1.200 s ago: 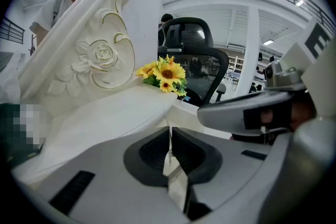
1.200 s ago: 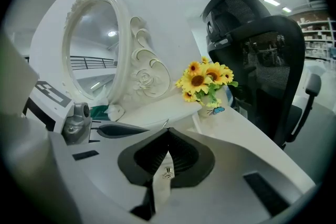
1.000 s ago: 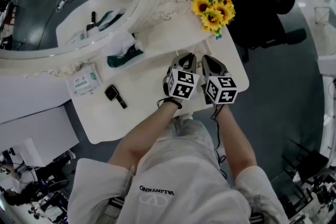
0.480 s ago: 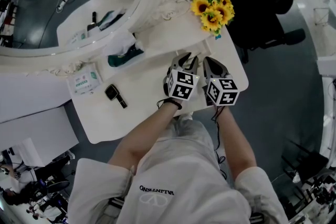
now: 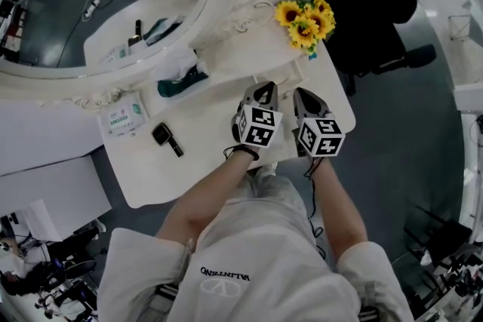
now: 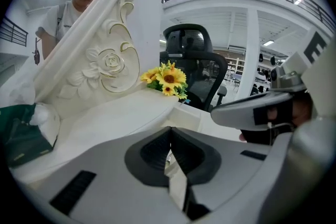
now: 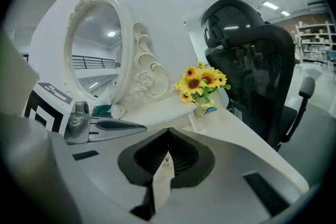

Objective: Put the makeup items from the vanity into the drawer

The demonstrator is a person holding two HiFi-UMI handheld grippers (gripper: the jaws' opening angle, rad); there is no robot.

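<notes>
Nearest me, the left gripper [image 6: 169, 134] and the right gripper [image 7: 168, 136] hover over the vanity [image 5: 211, 136], each with its fingers pressed together on nothing. The small black handled makeup item [image 5: 165, 139] lies well left of the left fingers, with a white packet [image 5: 121, 117] beyond it. The sunflowers [image 5: 306, 15] stand ahead of the fingertips, where a hasty sweep could topple them. I see no drawer.

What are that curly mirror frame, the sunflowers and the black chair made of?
Mirror frame: looks like moulded resin or painted wood, glossy cream, carved rose with gilt lines.
Sunflowers: probably artificial, fabric or plastic; stiff, uniform petals.
Chair: black, apparently mesh back, partly see-through.
</notes>
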